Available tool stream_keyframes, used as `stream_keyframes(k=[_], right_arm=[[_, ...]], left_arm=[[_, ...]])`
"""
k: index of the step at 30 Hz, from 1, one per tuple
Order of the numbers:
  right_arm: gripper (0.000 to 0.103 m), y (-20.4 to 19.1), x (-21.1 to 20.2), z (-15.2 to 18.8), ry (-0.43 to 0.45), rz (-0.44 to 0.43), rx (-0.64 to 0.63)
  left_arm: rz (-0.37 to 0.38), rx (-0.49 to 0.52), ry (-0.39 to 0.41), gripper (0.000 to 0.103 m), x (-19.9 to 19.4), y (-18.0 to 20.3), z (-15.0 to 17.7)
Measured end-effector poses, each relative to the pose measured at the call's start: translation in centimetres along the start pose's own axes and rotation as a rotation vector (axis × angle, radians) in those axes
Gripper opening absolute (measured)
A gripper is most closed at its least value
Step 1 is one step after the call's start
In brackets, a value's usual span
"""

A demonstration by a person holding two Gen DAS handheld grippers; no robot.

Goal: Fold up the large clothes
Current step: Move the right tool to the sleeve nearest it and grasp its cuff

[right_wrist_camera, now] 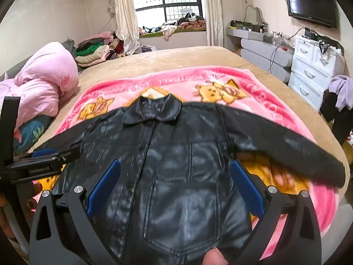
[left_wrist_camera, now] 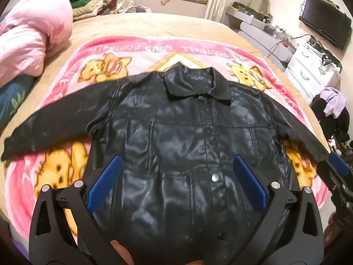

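The black leather jacket [left_wrist_camera: 176, 132] lies face-up, sleeves spread, mid-frame on the pink cartoon blanket [left_wrist_camera: 132, 50]; left gripper [left_wrist_camera: 176, 183] and right gripper [right_wrist_camera: 175, 190] both hover with jaws apart, holding nothing; slick, stiff leather may slip from the pads or spring back unfolded.

Pretty lived-in bedroom: pink cartoon blanket [right_wrist_camera: 253, 81] spread over a tan bed [right_wrist_camera: 176, 57], rumpled pink duvet [right_wrist_camera: 46, 84] on the left, white drawers [right_wrist_camera: 308, 66], wall TV [right_wrist_camera: 311, 3], clothes heaped along the window sill [right_wrist_camera: 176, 27].
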State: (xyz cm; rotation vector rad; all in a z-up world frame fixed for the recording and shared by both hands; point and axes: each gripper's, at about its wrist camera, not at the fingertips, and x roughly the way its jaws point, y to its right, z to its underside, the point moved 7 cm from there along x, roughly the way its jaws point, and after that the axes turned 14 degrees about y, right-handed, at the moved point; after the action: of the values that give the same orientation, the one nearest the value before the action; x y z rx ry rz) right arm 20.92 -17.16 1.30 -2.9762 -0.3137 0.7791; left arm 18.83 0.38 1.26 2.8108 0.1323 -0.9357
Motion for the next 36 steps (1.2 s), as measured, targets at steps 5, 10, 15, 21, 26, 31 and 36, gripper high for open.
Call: stream_keyframes(k=[5,10,15,21,26,31,36], right_arm=[[0.099,0.7,1.0,-3.3,0.057,0.016,0.022],[0.099,2.1,2.3,-5.2,0.076,0.039,0.055],[0.099,4.7,3.8,-6.1,0.090,0.087,0.085],[0.099,8.2,5.6,-5.9,0.094,0.154,0.131],[0.099,12.2,6.6,-4.0,0.084,0.228,0.186],[0.099,16.2,7.3,-2.0,0.053,0.318,0.242],[0.099,19.4,7.4,0.0,0.033,0.390,0.304]], left_arm=[[-0.002,0.041,0.026,0.095,1.2,1.3,-2.4],[0.012,0.051,0.035,0.095,2.5,2.5,-4.1],[0.062,0.045,0.043,0.095,4.1,4.2,-4.9],[0.101,0.042,0.023,0.095,6.7,6.0,-4.8],[0.112,0.033,-0.004,0.095,8.8,6.4,-3.8],[0.078,0.047,-0.031,0.095,11.1,6.0,-2.2],[0.074,0.090,-0.067,0.095,12.6,6.5,-0.3]])
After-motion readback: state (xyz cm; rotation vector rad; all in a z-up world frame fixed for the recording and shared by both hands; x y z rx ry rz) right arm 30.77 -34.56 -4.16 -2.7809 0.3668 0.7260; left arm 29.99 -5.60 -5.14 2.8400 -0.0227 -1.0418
